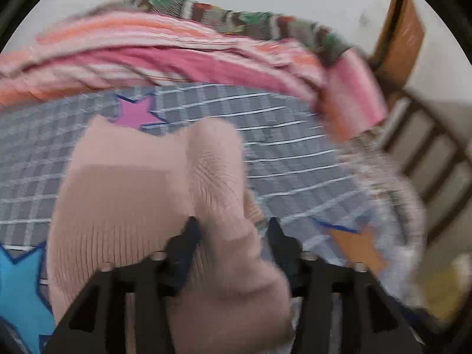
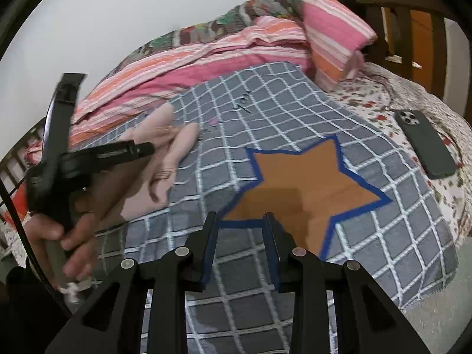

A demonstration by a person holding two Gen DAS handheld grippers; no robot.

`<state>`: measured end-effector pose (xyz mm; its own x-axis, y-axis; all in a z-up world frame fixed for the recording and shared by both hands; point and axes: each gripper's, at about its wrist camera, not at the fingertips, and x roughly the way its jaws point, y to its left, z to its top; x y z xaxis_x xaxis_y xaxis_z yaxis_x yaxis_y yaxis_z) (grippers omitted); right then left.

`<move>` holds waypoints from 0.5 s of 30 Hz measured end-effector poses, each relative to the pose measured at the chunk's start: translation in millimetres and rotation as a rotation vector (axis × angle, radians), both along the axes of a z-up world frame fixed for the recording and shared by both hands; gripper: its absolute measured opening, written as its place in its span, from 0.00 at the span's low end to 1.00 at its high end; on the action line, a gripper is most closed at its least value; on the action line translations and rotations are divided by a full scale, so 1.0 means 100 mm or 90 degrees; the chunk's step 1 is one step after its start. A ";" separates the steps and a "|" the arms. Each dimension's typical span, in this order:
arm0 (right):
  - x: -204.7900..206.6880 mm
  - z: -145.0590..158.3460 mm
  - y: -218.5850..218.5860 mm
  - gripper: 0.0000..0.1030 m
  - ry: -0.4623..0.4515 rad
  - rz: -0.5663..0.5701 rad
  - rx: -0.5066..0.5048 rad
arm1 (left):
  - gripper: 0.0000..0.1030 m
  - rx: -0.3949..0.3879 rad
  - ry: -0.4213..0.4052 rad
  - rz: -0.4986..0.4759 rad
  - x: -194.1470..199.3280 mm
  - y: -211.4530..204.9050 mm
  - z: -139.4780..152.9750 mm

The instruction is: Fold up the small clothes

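The left gripper (image 1: 231, 224) straddles a pink knit garment (image 1: 124, 194), jaws parted and seemingly not pinching; the right gripper (image 2: 240, 221) hovers narrowly open, empty, awaiting the fold.

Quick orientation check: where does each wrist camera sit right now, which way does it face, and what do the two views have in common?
Left wrist: rides the left gripper, looking down along its jaws at the pink knit garment bunched between them on the grey checked blanket; only the gripper shows.
Right wrist: rides the right gripper, jaws empty, tilted down over the orange star; the person's left hand and its gripper appear at left, a phone at right.
Shared: blanket, garment, orange star, striped pink bedding.
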<state>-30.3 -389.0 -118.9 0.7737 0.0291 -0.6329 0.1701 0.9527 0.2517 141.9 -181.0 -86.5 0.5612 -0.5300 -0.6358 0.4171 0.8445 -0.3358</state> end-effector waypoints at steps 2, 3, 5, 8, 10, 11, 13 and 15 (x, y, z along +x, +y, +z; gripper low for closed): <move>0.06 0.07 0.08 0.31 -0.013 0.020 0.004 | 0.54 -0.038 -0.017 -0.014 -0.10 0.27 0.15; 0.10 0.11 0.11 0.32 -0.020 0.030 0.009 | 0.59 -0.043 -0.032 -0.013 -0.15 0.35 0.20; 0.22 0.20 0.19 0.38 -0.036 0.054 0.030 | 0.66 -0.050 -0.075 -0.002 -0.28 0.63 0.30; 0.41 0.34 0.31 0.45 -0.066 0.090 0.074 | 0.66 0.009 -0.092 0.061 -0.32 0.96 0.28; 0.54 0.42 0.39 0.47 -0.084 0.111 0.107 | 0.66 0.051 -0.080 0.097 -0.29 1.15 0.15; 0.63 0.45 0.45 0.47 -0.093 0.123 0.130 | 0.66 0.057 -0.068 0.107 -0.28 1.26 0.06; 0.81 0.48 0.58 0.47 -0.102 0.139 0.154 | 0.66 0.051 -0.042 0.118 -0.26 1.43 -0.06; 1.01 0.46 0.70 0.46 -0.089 0.125 0.144 | 0.66 0.031 -0.015 0.117 -0.24 1.57 -0.17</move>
<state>71.2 -319.0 -72.4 0.8184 0.3139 -0.4814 -0.0629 0.8815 0.4680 117.9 -23.9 -103.0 0.6609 -0.3867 -0.6432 0.2620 0.9220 -0.2852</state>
